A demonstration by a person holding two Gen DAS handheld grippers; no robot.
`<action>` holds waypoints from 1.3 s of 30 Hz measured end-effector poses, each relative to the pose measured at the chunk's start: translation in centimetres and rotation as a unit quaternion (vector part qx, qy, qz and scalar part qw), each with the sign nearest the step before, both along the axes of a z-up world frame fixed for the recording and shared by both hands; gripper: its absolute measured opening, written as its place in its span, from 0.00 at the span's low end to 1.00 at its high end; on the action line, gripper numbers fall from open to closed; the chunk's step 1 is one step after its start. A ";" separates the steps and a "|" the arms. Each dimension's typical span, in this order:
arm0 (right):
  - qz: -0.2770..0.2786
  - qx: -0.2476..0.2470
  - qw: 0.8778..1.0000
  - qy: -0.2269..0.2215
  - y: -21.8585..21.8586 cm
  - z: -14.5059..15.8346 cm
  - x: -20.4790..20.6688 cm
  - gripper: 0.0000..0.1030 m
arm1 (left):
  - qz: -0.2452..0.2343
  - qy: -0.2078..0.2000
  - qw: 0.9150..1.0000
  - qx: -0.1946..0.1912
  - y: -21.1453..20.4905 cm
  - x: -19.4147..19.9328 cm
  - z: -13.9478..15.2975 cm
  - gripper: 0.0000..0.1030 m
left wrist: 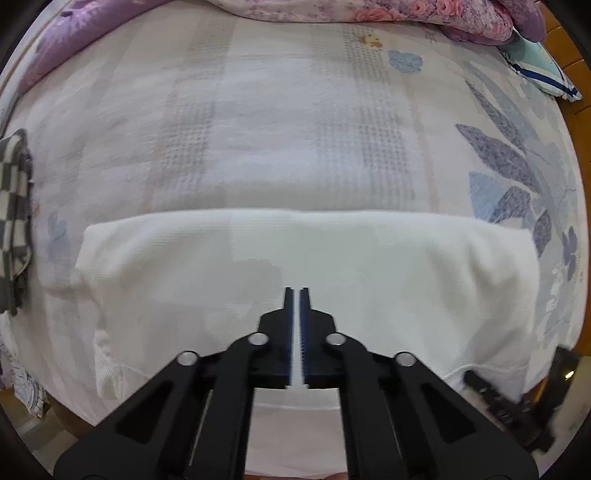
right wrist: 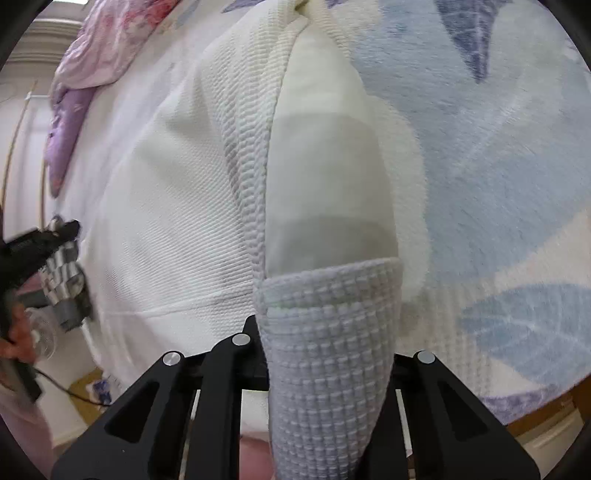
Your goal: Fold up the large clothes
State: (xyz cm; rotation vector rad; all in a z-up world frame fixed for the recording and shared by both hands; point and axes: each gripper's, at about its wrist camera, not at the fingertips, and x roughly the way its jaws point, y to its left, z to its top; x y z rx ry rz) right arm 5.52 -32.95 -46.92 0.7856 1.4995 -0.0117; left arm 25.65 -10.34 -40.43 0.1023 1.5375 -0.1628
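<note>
Item: white waffle-knit garment, lying flat on the pale leaf-print bedspread; I am judging it soft, light and floppy, best pinched at cuffs and hems. My left gripper is hovering over it with tongs pressed together, empty; my right gripper is pinching the ribbed sleeve cuff. Beyond the garment's far fold edge the bedspread is lying bare up to the purple floral quilt; a grey checked cloth is sitting left of the garment.

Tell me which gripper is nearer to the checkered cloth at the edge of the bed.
Left. The left gripper, shut and empty, hangs over the middle of the white garment, with the checkered cloth off to its side. The right gripper grips the garment's cuff at the opposite end.
</note>
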 end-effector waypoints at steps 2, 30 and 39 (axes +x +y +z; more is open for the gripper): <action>-0.011 -0.013 1.000 0.012 0.4 0.1 0.4 0.16 | -0.005 0.005 1.000 -0.017 -0.8 1.6 -0.3 0.00; 0.013 -0.044 0.998 0.051 2.6 -1.3 3.3 0.22 | 0.009 0.238 0.970 0.044 -0.3 -0.3 -11.7 0.00; 0.017 -0.057 0.997 0.048 4.2 -1.1 3.6 0.22 | -0.015 0.195 0.980 0.047 0.6 -6.2 -10.3 0.00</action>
